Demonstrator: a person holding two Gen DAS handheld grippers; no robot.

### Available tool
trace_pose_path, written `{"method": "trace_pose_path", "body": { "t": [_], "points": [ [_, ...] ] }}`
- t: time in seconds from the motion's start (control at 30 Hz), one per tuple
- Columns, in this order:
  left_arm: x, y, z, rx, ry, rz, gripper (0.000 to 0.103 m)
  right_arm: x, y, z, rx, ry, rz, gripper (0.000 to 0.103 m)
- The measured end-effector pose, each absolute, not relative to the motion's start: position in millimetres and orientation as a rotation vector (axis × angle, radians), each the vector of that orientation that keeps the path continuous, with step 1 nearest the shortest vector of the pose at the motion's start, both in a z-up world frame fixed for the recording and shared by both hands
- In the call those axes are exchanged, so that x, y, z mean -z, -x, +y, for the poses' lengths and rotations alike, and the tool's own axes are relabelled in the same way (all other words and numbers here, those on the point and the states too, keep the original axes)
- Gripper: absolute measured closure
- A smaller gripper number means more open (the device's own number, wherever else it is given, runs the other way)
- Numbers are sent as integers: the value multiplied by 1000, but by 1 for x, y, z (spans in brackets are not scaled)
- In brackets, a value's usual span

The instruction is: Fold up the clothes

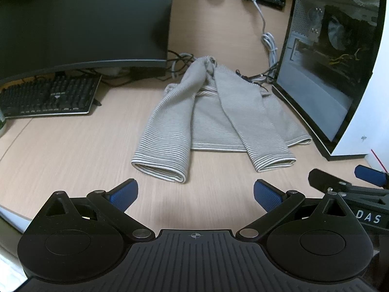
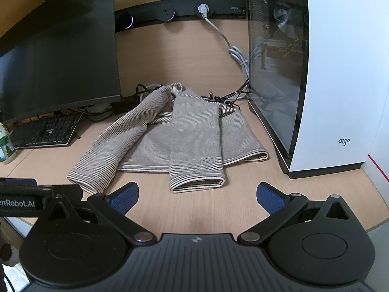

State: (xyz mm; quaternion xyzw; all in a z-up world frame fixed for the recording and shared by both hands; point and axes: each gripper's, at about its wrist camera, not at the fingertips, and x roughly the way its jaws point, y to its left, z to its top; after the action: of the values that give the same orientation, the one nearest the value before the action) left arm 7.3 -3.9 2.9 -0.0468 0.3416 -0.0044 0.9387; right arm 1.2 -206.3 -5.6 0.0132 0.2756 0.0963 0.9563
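Nearest us, our left gripper (image 1: 195,194) hangs low over the bare desk (image 1: 73,146), its blue pads spread wide with nothing between them. Our right gripper (image 2: 197,196) sits the same way, jaws fully parted and empty, just short of the garment's near edge.

Just beyond both grippers the striped grey top (image 1: 218,112) lies flat on the desk, near its middle. Both long sleeves are laid over the body and run toward us. The left sleeve (image 1: 165,141) angles out past the hem, and its cuff rests on the wood close to our left gripper. The right sleeve (image 2: 194,146) lies straighter down the body, with its cuff also past the hem, close in front of our right gripper. The collar end is bunched at the far side.

To the right of the top, close beside it, stands a white computer case (image 2: 340,85) with a dark glass side panel. To the left we see a black monitor (image 1: 85,19) with a keyboard (image 1: 48,97) beneath it. Behind the top lie tangled cables (image 1: 268,46), and a grey cord runs to a black socket strip (image 2: 184,12) at the far edge.
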Motion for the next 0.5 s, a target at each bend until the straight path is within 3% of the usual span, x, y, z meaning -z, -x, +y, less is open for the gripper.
{"method": "trace_pose_path", "body": {
  "t": [0.5],
  "points": [
    [23, -67, 43, 19, 172, 809, 0, 36, -60, -187, -204, -120, 696, 0]
  ]
}}
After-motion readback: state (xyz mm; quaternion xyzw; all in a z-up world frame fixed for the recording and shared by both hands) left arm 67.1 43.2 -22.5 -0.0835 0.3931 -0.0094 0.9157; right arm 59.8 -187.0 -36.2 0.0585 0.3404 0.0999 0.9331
